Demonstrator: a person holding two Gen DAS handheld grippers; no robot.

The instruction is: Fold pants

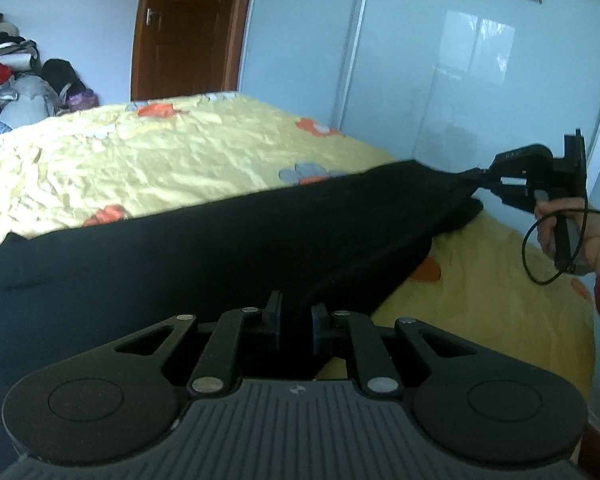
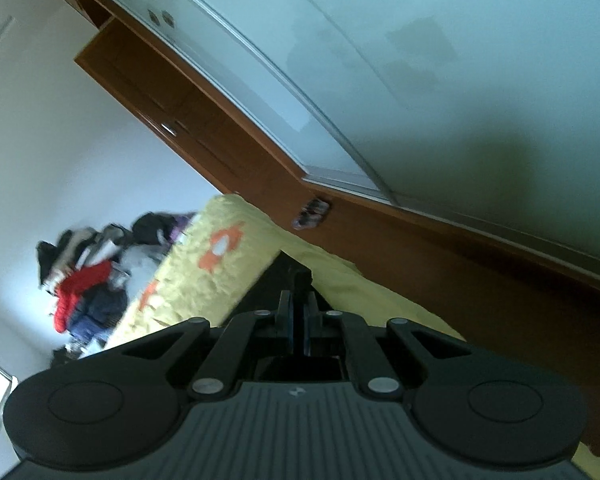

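The black pants (image 1: 228, 248) are stretched taut above the yellow flowered bed (image 1: 140, 160). My left gripper (image 1: 296, 316) is shut on the near edge of the pants. My right gripper (image 1: 482, 178), held by a hand at the right in the left wrist view, is shut on the far corner of the pants and holds it lifted. In the right wrist view my right gripper (image 2: 299, 312) pinches a dark fold of the pants (image 2: 288, 276) between its blue pads; the view is tilted.
A glossy wardrobe with sliding doors (image 1: 440, 60) runs along the bed's far side. A brown door (image 1: 188, 28) stands behind the bed. A pile of clothes (image 1: 16, 72) lies at the far left; it also shows in the right wrist view (image 2: 88, 284).
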